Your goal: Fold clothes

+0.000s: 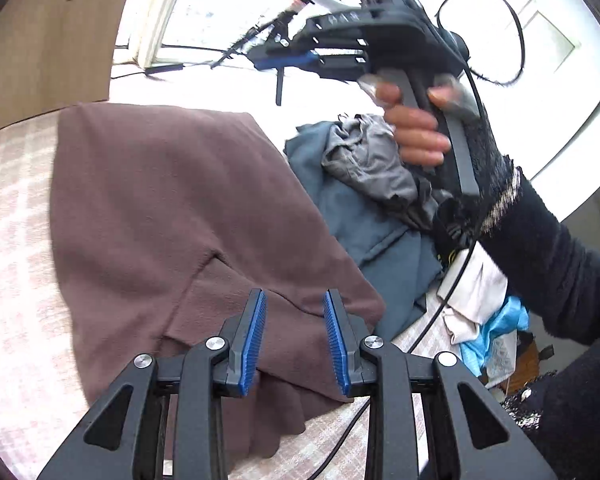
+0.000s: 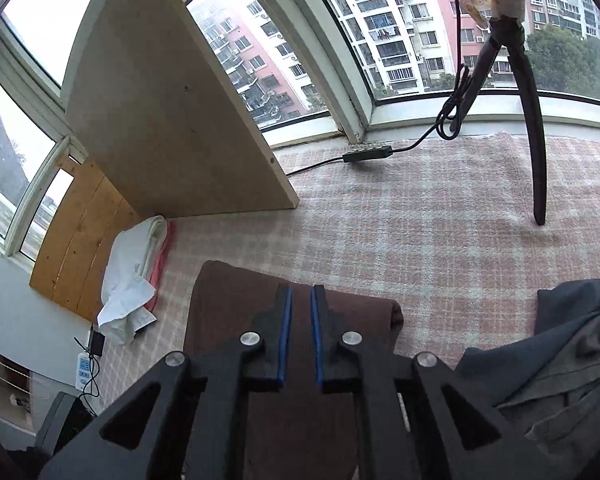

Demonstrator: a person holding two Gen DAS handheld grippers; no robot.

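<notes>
The brown fleece garment, partly folded, lies flat on the pink-and-white checked blanket covering the surface, on the window side of the heap of blue-grey and grey unfolded clothes.

It looks soft, limp and light, with a napped face that should grip well rather than slip; lifted at one point it would likely sag and unfold. Best taken at two corners of one edge, pinching all layers together.

The left gripper hovers over the garment's near corner, fingers spread with nothing between them. The right gripper, above the folded end, has its fingers nearly together and empty, a narrow gap showing.
</notes>
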